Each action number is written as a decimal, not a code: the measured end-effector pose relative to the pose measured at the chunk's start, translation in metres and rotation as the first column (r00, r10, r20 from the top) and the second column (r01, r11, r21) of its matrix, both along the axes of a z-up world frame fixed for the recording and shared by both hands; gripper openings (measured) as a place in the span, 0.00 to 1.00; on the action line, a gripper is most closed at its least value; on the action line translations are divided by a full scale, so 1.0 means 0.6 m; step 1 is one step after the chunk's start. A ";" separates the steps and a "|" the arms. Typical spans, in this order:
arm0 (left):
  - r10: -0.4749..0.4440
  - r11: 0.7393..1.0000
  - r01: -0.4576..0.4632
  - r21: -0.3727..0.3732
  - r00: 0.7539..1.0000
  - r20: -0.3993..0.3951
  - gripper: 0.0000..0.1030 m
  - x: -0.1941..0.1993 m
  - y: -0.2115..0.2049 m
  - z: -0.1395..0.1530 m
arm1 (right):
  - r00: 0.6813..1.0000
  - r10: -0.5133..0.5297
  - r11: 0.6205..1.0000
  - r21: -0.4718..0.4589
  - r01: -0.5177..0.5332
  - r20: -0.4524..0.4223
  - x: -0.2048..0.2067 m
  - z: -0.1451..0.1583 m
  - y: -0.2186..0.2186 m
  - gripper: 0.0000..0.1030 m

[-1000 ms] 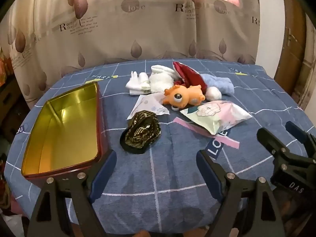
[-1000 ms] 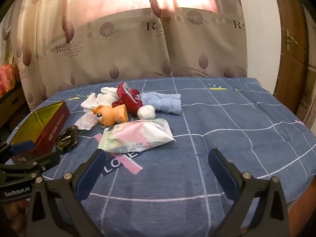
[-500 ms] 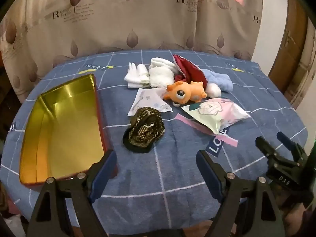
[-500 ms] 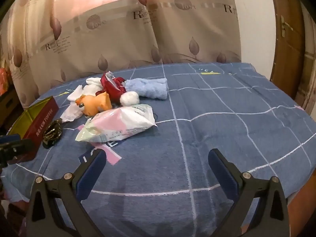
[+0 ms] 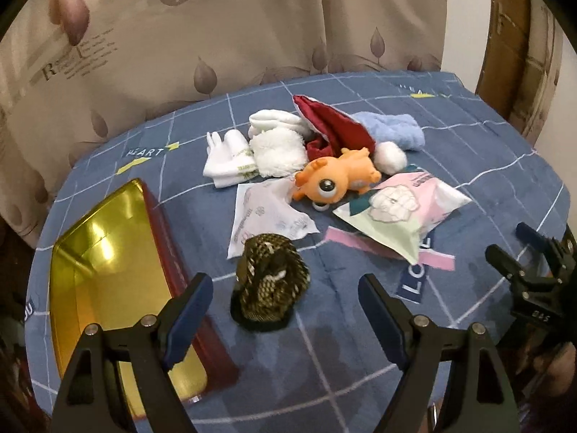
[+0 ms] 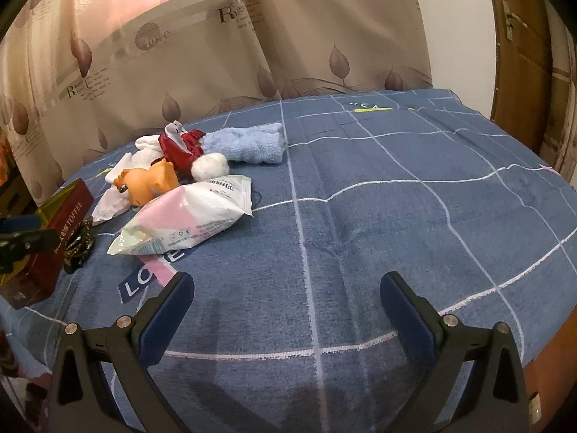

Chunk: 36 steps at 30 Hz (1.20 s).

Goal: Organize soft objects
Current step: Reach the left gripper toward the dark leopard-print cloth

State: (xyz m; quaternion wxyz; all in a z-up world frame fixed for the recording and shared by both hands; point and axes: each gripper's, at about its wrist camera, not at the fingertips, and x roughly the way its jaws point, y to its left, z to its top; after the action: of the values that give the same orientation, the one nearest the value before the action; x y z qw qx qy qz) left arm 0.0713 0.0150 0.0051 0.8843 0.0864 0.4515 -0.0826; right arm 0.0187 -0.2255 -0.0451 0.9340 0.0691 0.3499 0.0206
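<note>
Just ahead of my left gripper (image 5: 285,297), its jaws spread and empty, sits the dark patterned scrunchie (image 5: 270,287), right beside the gold tin (image 5: 108,281). My right gripper (image 6: 285,297) is also spread wide, holding nothing. Beyond the scrunchie lie the tissue pack (image 5: 400,213), orange toy (image 5: 335,180), Santa hat (image 5: 335,133) and blue towel (image 5: 393,130).

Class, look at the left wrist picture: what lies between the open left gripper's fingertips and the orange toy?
In the left wrist view, the dark patterned cloth lies just ahead of the left gripper, then the white wrapper, before the orange toy.
</note>
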 end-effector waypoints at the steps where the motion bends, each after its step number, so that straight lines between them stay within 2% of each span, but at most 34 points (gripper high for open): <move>1: -0.006 1.000 0.007 0.003 1.000 -0.010 0.83 0.008 0.003 -0.004 | 1.000 0.003 1.000 -0.002 -0.003 -0.002 0.000 -0.001 0.000 1.00; 7: -0.033 0.998 0.035 0.048 0.998 -0.059 0.83 0.035 0.010 -0.031 | 1.000 0.007 1.000 -0.005 -0.007 -0.021 0.005 -0.010 0.001 1.00; 16: -0.092 0.986 0.104 0.127 0.991 -0.100 0.83 0.040 -0.003 -0.064 | 1.000 0.015 1.000 -0.016 -0.015 -0.027 0.007 -0.016 0.007 1.00; 36: -0.104 0.984 0.120 0.133 0.987 -0.122 0.83 0.063 -0.004 -0.089 | 1.000 0.017 0.999 -0.032 -0.018 -0.025 0.010 -0.019 0.013 1.00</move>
State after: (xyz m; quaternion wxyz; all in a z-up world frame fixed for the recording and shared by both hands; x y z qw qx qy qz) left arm 0.1092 0.0125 -0.0482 0.8426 0.1687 0.5005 -0.1055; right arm 0.0247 -0.2178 -0.0563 0.9303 0.0512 0.3624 0.0223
